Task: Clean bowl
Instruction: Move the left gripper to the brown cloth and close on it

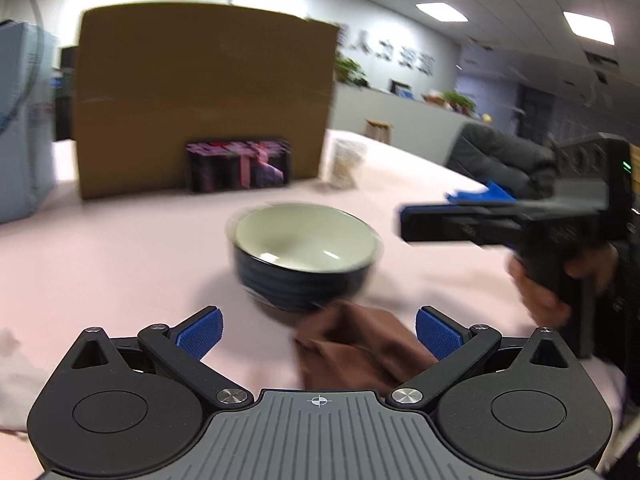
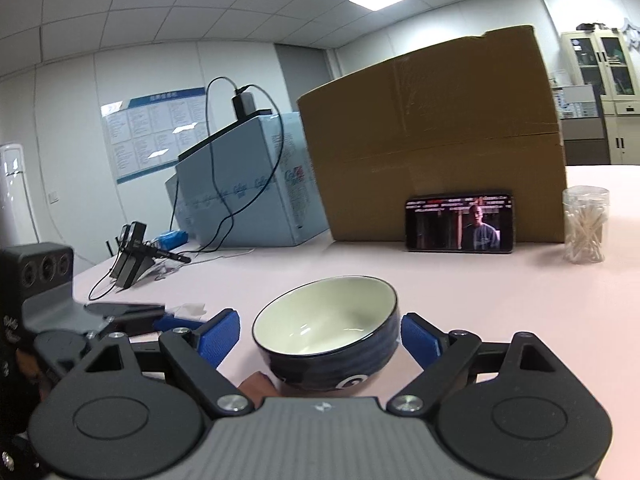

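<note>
Dark blue ribbed ceramic bowl with cream interior (image 1: 305,256), blurred, at centre of the left wrist frame, on a pale pink tabletop (image 1: 120,248). Crumpled brown cloth (image 1: 360,350) just below and touching the bowl's base, lying between the spread blue-padded fingers of the left gripper (image 1: 319,334); jaws wide apart, gripping nothing. Right gripper (image 1: 424,220) at right edge, side-on, held in a hand (image 1: 548,292).

Same bowl (image 2: 328,330) at lower centre of the right wrist frame, upright, between the blue pads of the right gripper (image 2: 320,338); jaws wide, pads close beside the bowl's walls, contact not discernible. Sliver of brown cloth (image 2: 256,386) at the bowl's lower left. Left gripper (image 2: 60,320) at left edge.

Large brown cardboard box (image 2: 436,140) behind, upper right; black phone with lit screen (image 2: 459,224) leaning against it; clear plastic jar of cotton swabs (image 2: 585,225) at far right; light blue carton (image 2: 244,184) at centre left.
</note>
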`<state>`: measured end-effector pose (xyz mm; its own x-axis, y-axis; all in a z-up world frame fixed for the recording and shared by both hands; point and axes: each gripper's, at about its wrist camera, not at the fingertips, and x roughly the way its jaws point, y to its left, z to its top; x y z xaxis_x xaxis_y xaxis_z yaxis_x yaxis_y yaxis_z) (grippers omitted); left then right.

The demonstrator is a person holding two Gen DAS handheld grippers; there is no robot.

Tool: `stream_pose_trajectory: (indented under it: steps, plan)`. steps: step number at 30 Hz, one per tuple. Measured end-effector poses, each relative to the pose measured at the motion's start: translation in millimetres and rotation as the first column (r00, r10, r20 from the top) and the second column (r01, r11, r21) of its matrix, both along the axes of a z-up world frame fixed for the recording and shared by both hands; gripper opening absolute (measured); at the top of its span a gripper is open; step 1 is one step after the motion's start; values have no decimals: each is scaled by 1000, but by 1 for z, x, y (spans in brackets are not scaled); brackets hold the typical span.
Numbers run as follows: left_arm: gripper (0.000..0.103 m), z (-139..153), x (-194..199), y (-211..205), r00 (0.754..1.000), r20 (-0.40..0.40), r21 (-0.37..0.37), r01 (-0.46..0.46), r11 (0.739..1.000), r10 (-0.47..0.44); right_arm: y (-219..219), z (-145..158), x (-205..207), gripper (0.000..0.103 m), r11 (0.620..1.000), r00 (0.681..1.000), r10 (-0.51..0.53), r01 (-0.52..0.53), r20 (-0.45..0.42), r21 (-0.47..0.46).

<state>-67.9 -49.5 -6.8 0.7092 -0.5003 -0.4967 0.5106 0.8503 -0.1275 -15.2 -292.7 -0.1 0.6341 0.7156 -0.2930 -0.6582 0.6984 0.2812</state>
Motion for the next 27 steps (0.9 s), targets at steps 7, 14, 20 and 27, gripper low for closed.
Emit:
stream_pose_trajectory:
  steps: [7,14,20,27]
  plan:
    - [103,-7,-3,-22,998,-38,72,54,996,-51,-2,-2,2,90,1000,1000,-23,23,-18,-17]
    - [93,-13,3,-29,995,-83,99,67,993,-59,-3,-2,2,90,999,999,-35,34,-29,-20]
    - [74,-13,-1,-39,994,-65,136,100,986,-92,-3,-3,3,90,999,998,-43,42,-40,-28]
    - [26,-12,9,-19,994,-80,106,78,991,-70,-3,-4,4,90,998,998,-48,46,-52,-34]
